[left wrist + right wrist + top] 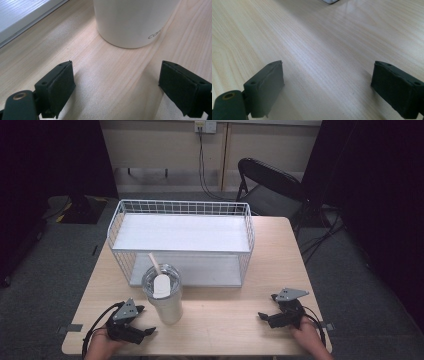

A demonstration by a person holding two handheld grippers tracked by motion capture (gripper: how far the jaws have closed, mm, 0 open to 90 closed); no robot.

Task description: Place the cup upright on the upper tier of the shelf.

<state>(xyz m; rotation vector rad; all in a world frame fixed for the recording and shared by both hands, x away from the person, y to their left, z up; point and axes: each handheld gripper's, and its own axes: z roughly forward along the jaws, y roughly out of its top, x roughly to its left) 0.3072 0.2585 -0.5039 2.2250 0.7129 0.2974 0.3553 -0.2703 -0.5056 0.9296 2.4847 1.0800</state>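
My left gripper [142, 327] rests low at the near edge of the wooden table [225, 325], jaws spread wide and empty, aimed at the base of the white tumbler [164, 296] just ahead, so I judge it is lined up for a grasp; my right gripper [267, 317] sits well apart at the near right, jaws equally wide, holding nothing, over bare wood; the tumbler stands upright with its clear lid and straw [154, 263], just before the white wire shelf rack [181, 240], whose two tiers lie empty beyond.
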